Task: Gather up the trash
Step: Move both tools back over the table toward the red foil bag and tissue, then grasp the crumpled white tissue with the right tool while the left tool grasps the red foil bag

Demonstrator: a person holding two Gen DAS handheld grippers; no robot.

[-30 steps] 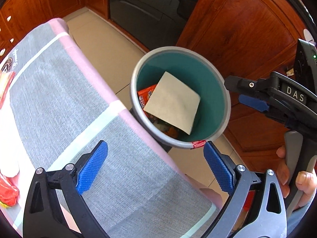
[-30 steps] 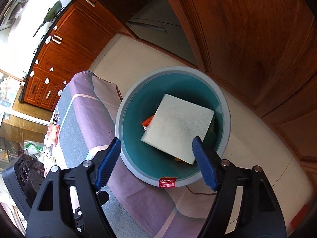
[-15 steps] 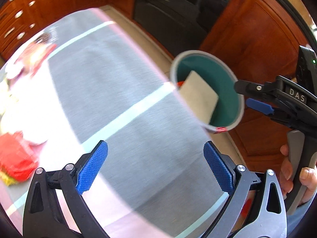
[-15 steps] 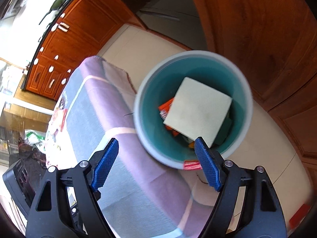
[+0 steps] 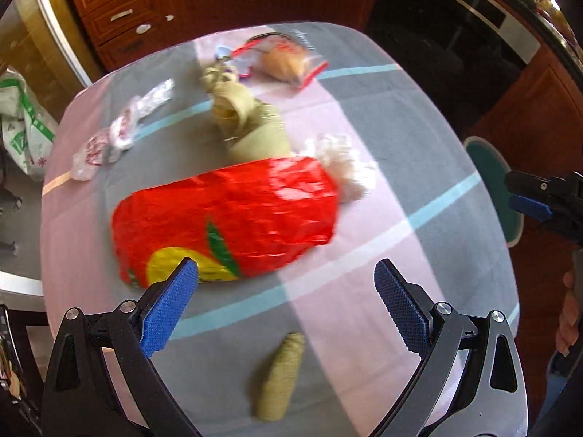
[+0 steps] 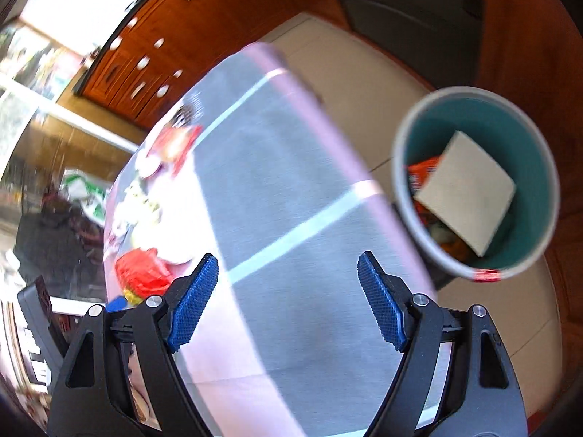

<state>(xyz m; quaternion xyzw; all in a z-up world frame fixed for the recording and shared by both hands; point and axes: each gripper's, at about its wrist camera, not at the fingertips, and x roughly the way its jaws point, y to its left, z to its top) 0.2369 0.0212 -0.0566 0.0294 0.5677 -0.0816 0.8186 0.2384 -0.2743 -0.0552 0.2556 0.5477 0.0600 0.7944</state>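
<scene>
My left gripper (image 5: 284,302) is open and empty above the cloth-covered table (image 5: 419,138), just short of a big red snack bag (image 5: 233,215). Behind the bag lie crumpled beige paper (image 5: 251,123), a white tissue (image 5: 346,164), a clear wrapper (image 5: 120,131) and a zip bag with a bun (image 5: 288,58). A beige paper roll (image 5: 280,375) lies below my fingers. My right gripper (image 6: 288,298) is open and empty over the table's right part. The teal trash bin (image 6: 532,138) stands off the table's right edge, with a square napkin (image 6: 466,193) and wrappers inside.
Wooden cabinets with drawers (image 5: 127,11) stand behind the table. A dark oven front (image 5: 455,18) is at the back right. The bin's rim (image 5: 488,189) also shows at the right of the left wrist view, beside the right gripper's body (image 5: 546,196).
Both grippers have swung left, away from the bin and over the table. The left view now faces the trash on the cloth. Both jaws stayed open.
</scene>
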